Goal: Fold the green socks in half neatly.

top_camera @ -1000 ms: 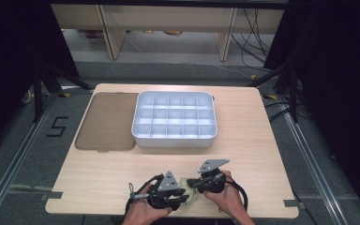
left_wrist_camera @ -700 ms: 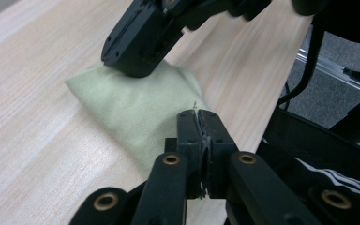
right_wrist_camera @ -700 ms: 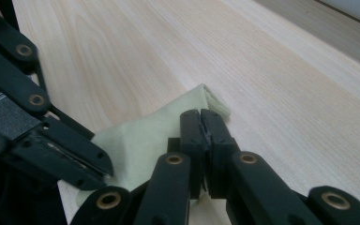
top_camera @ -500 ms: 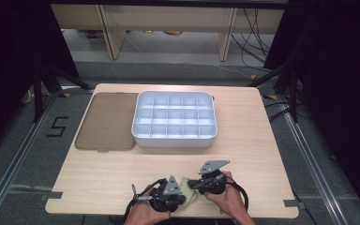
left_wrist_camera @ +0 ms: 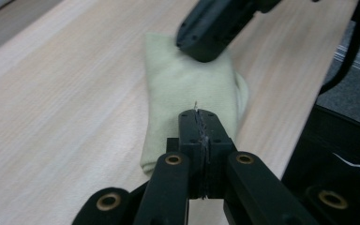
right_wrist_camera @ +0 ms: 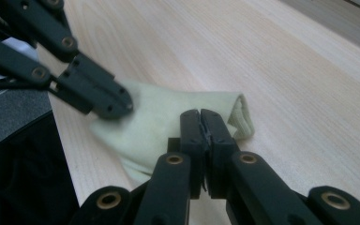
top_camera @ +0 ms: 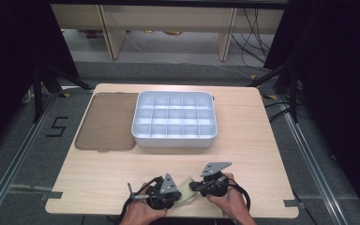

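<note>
A pale yellow-green cloth (top_camera: 186,192) lies crumpled at the front edge of the wooden table (top_camera: 243,154), between my two hands. My left gripper (top_camera: 180,195) comes in from the left. In the left gripper view its jaws (left_wrist_camera: 198,115) are pressed together on the near end of the cloth (left_wrist_camera: 187,79), with a few threads sticking out at the seam. My right gripper (top_camera: 193,187) reaches in from the right. Its jaws (right_wrist_camera: 200,115) are shut on a fold of the cloth (right_wrist_camera: 159,119). The two gripper tips sit close together on the cloth.
A white tray (top_camera: 173,142) with several compartments stands at mid table. A flat brown lid (top_camera: 108,122) lies beside it on the left. The table's front edge runs just under my hands, with dark floor beyond it.
The left gripper has shifted slightly at the cloth. The right hand has stayed in place.
</note>
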Demonstrator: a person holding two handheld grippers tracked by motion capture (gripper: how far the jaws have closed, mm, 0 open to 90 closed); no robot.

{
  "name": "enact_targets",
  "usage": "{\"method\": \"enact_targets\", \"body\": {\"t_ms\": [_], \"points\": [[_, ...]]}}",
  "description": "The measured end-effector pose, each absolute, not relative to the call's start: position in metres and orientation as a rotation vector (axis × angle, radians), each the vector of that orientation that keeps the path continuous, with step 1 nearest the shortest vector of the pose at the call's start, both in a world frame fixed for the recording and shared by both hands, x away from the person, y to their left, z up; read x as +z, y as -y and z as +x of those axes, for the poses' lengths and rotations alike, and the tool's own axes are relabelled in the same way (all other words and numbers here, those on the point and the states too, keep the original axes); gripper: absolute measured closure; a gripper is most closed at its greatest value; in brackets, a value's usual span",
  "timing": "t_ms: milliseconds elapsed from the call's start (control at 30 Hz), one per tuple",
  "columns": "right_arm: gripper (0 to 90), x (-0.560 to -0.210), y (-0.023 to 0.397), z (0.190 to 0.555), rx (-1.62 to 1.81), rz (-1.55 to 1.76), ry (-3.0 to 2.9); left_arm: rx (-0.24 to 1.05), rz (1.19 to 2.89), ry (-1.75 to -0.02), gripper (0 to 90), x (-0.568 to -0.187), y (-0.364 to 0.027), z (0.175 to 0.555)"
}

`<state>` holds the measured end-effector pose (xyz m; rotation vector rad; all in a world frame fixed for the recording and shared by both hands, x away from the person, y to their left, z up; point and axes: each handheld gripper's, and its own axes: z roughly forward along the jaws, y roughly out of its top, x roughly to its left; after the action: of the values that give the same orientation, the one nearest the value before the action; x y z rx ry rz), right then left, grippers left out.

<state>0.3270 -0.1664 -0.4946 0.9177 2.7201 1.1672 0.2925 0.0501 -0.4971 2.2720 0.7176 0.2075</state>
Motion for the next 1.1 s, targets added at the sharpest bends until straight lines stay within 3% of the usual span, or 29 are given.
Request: {"method": "enact_targets", "body": {"t_ms": [433, 767, 933, 1100], "points": [[88.5, -0.495, 0.169, 0.324, 1.185, 0.916, -2.72, 0.207, 2.278, -0.706, 88.8, -0.498, -0.05, 0.294], [81.8, -0.492, 0.171, 0.326, 1.214, 0.96, -2.692, 0.198, 2.273, -0.719, 89.0, -0.498, -0.05, 0.294], [76.4, -0.488, 0.174, 0.328, 1.237, 0.999, -2.655, 0.205, 2.28, -0.705, 88.9, -0.498, -0.05, 0.295], [63.5, -0.488, 0.177, 0.332, 1.233, 1.062, -2.634, 0.208, 2.282, -0.703, 88.8, -0.498, -0.05, 0.294]]}}
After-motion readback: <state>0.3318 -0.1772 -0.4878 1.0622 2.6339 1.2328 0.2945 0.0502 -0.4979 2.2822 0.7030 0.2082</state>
